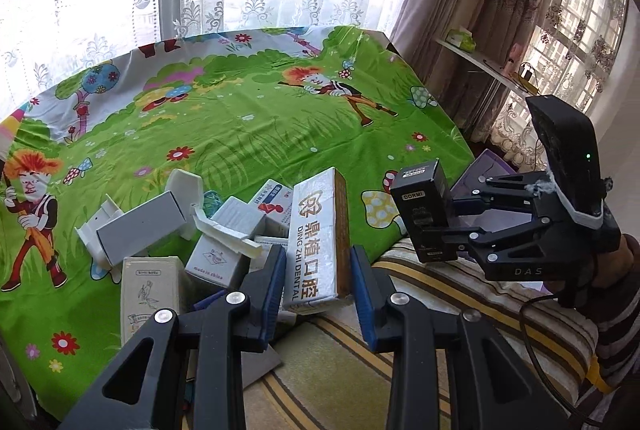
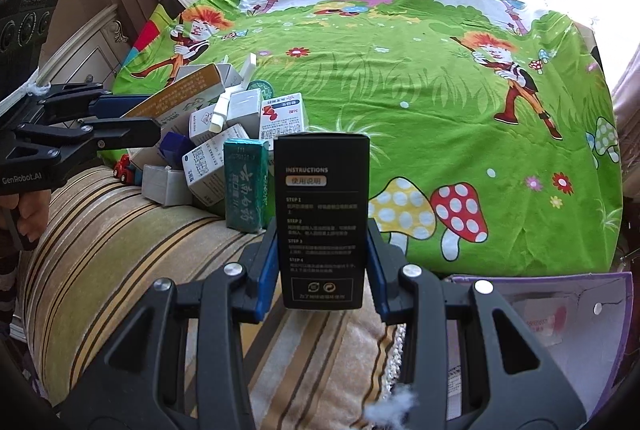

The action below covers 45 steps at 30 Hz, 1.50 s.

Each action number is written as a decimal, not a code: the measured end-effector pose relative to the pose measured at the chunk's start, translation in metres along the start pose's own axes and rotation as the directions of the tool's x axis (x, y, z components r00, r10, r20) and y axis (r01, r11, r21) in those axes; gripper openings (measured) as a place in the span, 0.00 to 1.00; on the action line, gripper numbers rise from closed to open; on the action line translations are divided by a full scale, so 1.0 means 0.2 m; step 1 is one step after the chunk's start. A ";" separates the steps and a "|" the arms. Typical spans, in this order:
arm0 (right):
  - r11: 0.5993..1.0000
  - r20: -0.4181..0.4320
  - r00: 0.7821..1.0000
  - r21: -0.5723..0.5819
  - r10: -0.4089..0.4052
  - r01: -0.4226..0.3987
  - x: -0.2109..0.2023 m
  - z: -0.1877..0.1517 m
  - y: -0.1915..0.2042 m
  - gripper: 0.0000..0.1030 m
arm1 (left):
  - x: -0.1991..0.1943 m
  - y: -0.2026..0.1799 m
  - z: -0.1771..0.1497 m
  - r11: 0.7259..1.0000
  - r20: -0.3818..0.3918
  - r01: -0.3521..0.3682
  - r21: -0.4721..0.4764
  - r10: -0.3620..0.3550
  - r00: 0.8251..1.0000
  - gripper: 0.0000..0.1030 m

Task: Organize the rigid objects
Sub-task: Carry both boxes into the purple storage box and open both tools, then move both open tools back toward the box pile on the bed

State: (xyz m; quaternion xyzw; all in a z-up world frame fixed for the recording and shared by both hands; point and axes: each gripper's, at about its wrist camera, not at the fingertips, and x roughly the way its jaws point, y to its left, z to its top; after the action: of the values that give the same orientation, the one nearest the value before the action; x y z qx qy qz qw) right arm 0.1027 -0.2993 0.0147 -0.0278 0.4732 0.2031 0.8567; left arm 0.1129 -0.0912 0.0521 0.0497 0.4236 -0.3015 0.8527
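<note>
My left gripper (image 1: 318,270) is shut on a long silver dental box (image 1: 320,234) with a brown side, lifted at a tilt over a pile of small cartons (image 1: 208,230). In the right wrist view the same dental box (image 2: 180,90) sticks out of the left gripper (image 2: 154,116) at the left. My right gripper (image 2: 322,270) is shut on an upright black box (image 2: 324,222) printed with instructions. In the left wrist view that black box (image 1: 420,206) shows in the right gripper (image 1: 430,226), off to the right.
The cartons (image 2: 224,134), a green box (image 2: 246,186) among them, lie where a cartoon-print green sheet (image 1: 260,118) meets a striped cushion (image 2: 120,230). A small toy car (image 2: 122,166) sits beside them. A purple-edged white container (image 2: 560,310) lies at the right. Curtains and windows stand behind.
</note>
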 end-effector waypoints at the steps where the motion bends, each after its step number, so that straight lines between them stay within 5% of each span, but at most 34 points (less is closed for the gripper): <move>1: 1.000 0.002 1.000 0.007 -0.007 0.007 -0.02 -0.02 -0.01 0.42 | 0.00 -0.02 0.00 1.000 -0.001 0.005 -0.006 -0.005 1.000 0.33; 15: 0.978 0.032 0.988 0.144 -0.154 0.148 -0.33 -0.33 -0.22 0.42 | 0.04 -0.39 -0.10 0.989 -0.038 0.105 -0.101 -0.109 0.993 0.33; 36: 0.881 0.003 0.943 0.360 -0.332 0.308 -0.67 -0.77 -0.53 0.42 | 0.09 -0.95 -0.18 0.973 -0.068 0.231 -0.018 -0.232 0.970 0.34; 40: 0.866 0.014 0.944 0.402 -0.331 0.298 -0.70 -0.80 -0.54 0.65 | 0.07 -0.99 -0.21 0.976 -0.069 0.218 -0.006 -0.218 0.974 0.51; 45: 0.862 0.041 0.937 0.408 -0.346 0.301 -0.77 -0.81 -0.52 0.70 | -0.03 -0.96 -0.23 0.980 -0.015 0.198 -0.001 -0.198 0.980 0.60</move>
State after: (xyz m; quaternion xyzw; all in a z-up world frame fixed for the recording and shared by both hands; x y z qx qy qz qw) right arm -0.0595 -0.4822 0.0371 0.0781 0.4439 -0.0422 0.8917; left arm -0.0282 -0.2293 0.0609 0.0098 0.4329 -0.3846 0.8152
